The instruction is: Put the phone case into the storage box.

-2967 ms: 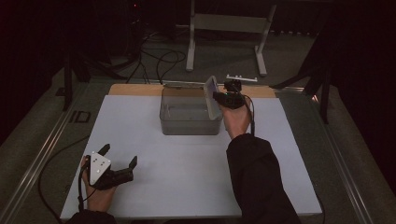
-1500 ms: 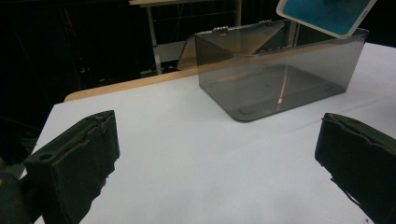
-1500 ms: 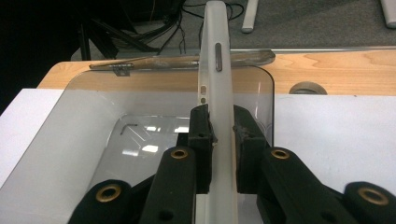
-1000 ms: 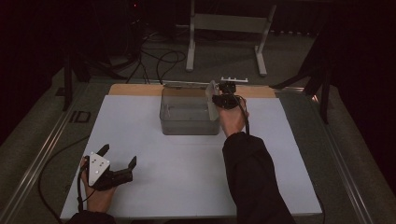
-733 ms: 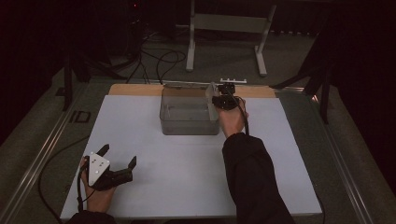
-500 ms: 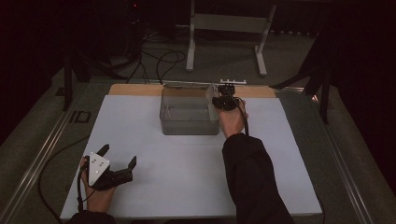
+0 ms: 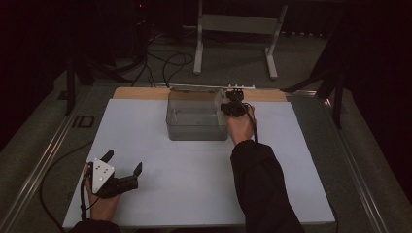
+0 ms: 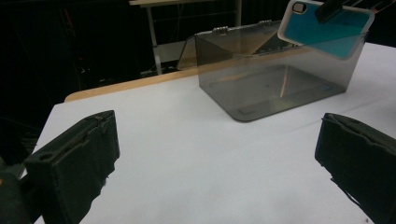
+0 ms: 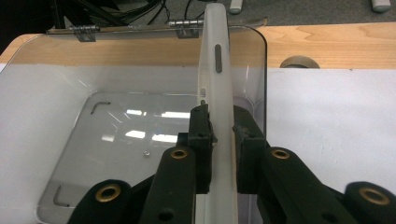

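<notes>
A clear grey plastic box stands open at the far middle of the white table, its lid hinged back behind it. My right gripper hovers at the box's far right corner, shut on a phone case. The case has a whitish rim and a teal inside, and is held on edge above the box's right wall. The box floor is bare. My left gripper rests at the near left of the table. It is open, and between its jaws there is only white surface.
A wooden strip runs along the table's far edge, with a round hole to the right of the box. Beyond the table stand a metal frame and loose cables on the floor. Dark rails flank both table sides.
My right gripper has carried the phone case a little farther back along the box's right side and turned it more upright. The left gripper has not moved.
</notes>
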The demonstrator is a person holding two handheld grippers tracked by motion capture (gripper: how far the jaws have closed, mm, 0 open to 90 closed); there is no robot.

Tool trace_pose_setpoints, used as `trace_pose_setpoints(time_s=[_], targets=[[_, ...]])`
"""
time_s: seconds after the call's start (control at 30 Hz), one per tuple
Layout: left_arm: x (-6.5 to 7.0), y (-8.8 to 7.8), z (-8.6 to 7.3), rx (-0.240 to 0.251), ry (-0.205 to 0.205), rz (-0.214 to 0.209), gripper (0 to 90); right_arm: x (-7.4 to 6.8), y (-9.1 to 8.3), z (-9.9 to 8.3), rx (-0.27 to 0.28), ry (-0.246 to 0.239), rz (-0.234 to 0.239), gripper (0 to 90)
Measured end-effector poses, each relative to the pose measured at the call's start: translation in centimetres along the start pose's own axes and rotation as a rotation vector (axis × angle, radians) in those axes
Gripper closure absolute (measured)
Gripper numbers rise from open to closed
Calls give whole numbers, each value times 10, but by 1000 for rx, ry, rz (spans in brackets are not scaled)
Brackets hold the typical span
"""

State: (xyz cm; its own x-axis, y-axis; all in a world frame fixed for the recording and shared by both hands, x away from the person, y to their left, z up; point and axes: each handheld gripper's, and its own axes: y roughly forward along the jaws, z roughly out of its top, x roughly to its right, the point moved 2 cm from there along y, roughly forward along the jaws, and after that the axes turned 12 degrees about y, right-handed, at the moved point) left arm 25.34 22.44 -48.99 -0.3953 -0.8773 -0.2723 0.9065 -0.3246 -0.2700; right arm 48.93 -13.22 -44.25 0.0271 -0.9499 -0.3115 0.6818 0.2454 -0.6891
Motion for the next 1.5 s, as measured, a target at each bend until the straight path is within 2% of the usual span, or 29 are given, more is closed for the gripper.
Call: trace_pose_setpoints(time_s=[0.43, 1.5], targets=[[0, 0, 0, 0, 0, 1, 7, 1, 5, -2, -20, 6, -1, 805], [0, 0, 0, 2, -2, 0, 7, 2, 19, -8, -69, -7, -65, 803]])
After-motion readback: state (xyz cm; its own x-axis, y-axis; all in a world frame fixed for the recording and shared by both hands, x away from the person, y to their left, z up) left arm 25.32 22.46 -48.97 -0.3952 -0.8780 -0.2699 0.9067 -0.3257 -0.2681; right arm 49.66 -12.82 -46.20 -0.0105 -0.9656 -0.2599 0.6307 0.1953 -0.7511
